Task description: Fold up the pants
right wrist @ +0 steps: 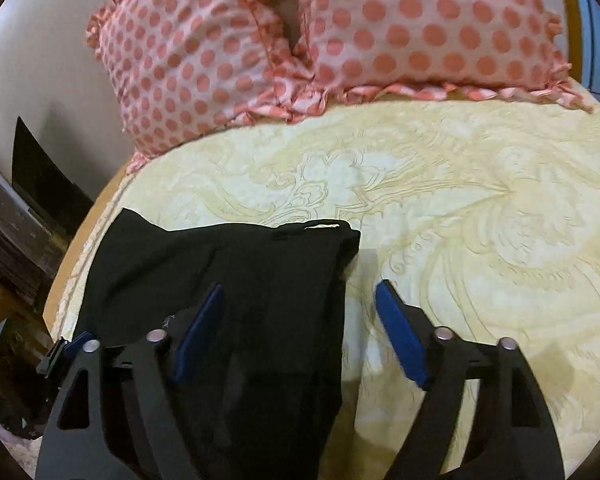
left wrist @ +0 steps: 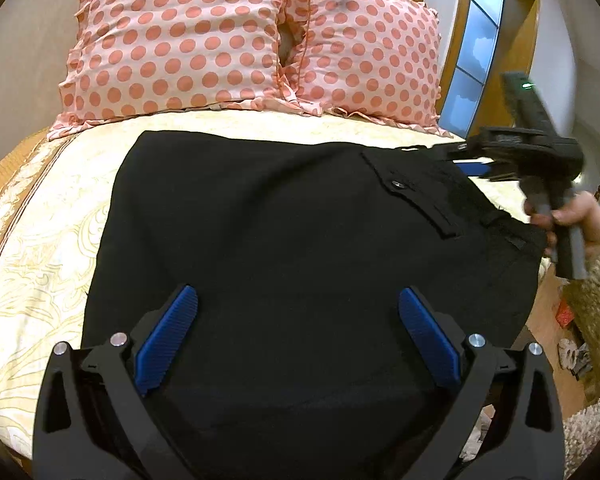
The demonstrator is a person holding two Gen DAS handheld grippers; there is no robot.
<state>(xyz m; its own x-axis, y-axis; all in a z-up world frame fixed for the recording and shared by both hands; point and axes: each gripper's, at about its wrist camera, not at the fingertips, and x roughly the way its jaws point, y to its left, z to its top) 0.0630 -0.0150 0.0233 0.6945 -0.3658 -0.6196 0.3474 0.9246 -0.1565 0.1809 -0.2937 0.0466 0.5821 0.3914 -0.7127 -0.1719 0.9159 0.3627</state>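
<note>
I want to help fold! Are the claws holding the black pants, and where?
Nothing is held. The left claw and right claw are both open above the black pants.

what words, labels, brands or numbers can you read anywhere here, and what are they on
None: no readable text shows in either view.
pants: plain black, a button but no label showing.
pillows: dots only.
bedspread: swirl pattern only.
right hand-held gripper: a green light, no markings legible.
clutter on floor: too small and blurred.
</note>
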